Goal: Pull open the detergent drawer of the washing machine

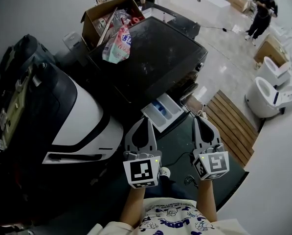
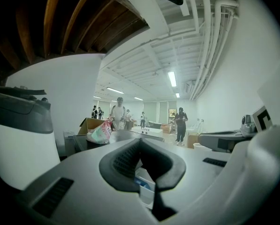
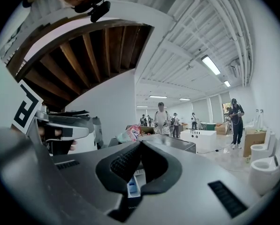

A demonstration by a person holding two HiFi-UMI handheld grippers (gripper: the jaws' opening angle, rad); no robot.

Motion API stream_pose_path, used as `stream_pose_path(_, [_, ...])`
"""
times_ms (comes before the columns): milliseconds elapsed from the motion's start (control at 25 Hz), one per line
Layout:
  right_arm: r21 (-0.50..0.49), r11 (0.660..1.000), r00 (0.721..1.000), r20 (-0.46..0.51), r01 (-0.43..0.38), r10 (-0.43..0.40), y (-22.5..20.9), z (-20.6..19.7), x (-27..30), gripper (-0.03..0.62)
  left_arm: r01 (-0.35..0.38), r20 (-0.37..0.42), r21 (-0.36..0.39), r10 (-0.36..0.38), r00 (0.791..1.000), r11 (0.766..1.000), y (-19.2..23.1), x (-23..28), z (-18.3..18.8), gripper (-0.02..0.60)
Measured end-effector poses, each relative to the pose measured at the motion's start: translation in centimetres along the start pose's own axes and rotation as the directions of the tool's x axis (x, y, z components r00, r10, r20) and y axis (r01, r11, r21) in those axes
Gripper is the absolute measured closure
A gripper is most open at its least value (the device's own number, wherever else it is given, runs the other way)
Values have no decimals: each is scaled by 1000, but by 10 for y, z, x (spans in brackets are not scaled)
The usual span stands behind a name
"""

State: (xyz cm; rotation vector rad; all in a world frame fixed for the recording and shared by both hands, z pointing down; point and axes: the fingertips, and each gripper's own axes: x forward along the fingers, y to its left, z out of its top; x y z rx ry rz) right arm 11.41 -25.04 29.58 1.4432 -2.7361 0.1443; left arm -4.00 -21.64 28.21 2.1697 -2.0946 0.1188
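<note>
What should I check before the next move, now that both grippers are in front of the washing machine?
1. Detergent drawer pulled out of the washing machine: ok, it stands out from the front with its blue compartment showing.
2. Drawer out to its full travel: cannot tell.
3. Left gripper empty: ok, shut with nothing between its jaws.
4. Right gripper empty: ok, shut with nothing between its jaws.
5. Bag on the machine's lid clear of the drawer: ok, it lies toward the back.
</note>
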Motion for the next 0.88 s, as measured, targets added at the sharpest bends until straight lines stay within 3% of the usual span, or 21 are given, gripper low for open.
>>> stream_pose_path(880, [-14, 1000, 1000, 20, 1, 0, 9, 5, -3, 580, 1, 7, -8, -1, 1000, 1000, 5, -7, -2, 566])
